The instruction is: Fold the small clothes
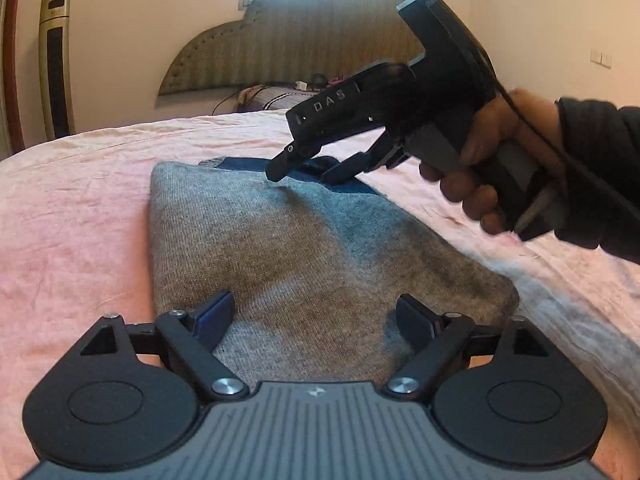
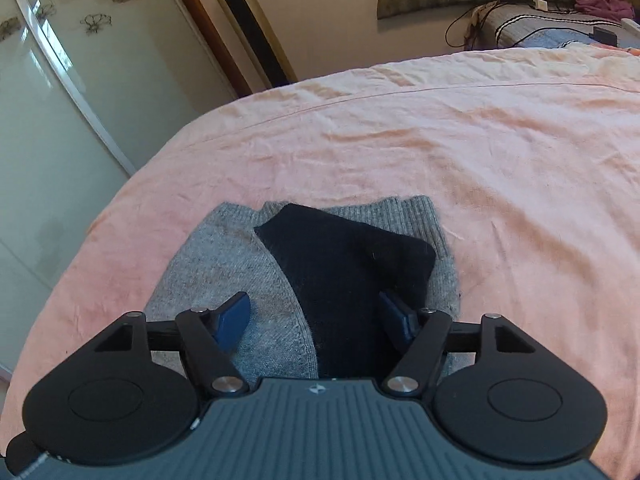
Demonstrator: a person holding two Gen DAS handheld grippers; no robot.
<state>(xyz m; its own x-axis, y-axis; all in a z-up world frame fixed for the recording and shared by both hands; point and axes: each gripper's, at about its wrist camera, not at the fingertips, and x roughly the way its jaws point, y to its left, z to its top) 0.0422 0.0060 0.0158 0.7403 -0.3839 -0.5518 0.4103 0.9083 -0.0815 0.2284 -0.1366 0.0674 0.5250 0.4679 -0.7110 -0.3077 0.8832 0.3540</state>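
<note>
A small grey knit garment [image 1: 280, 248] lies folded flat on the pink bedsheet [image 1: 72, 216], with a dark navy part [image 1: 240, 164] at its far end. My left gripper [image 1: 316, 320] hovers open over the garment's near edge, with nothing pinched between its fingers. Held by a person's hand [image 1: 480, 184], my right gripper [image 1: 306, 174] is open at the far end, its tips just above the navy part. In the right wrist view the right gripper [image 2: 316, 318] stands open over the grey knit [image 2: 224, 256] and the navy part [image 2: 352, 264], its pads apart from the cloth.
The bedsheet [image 2: 480, 152] spreads wide around the garment. A padded headboard [image 1: 288, 40], a pillow with cables [image 2: 540, 28] and purple cloth [image 2: 604, 4] lie at the bed's head. A gold tower unit [image 1: 56, 60] and glass sliding doors [image 2: 60, 100] stand beyond the bed's side.
</note>
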